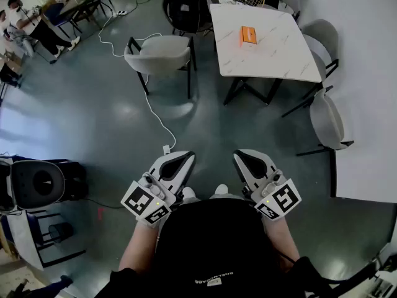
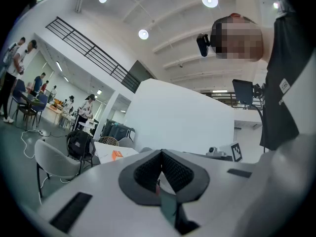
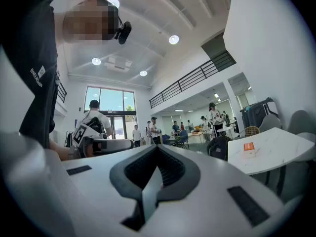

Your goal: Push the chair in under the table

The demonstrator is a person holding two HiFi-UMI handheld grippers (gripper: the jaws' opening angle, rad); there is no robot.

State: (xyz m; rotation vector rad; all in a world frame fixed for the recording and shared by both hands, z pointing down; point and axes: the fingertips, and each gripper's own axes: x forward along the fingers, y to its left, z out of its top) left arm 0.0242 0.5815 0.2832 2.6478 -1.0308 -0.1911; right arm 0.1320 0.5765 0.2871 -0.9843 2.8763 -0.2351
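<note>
A: Our left gripper [image 1: 185,156] and right gripper [image 1: 239,156] sit level in front of us, side by side. Both have their jaws pressed together on nothing.

B: Where do we see the chair?

A: The grey padded chair with black legs [image 1: 158,54] stands well ahead of us. It's just left of the white square table [image 1: 279,58], with its seat clear of the top. A small orange box [image 1: 249,36] lies on that table.

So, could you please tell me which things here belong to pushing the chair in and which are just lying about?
For the job: grey chair standing clear, white table, left gripper, right gripper, both shut and empty.
Just lying about: orange box on the table, white cable.
</note>
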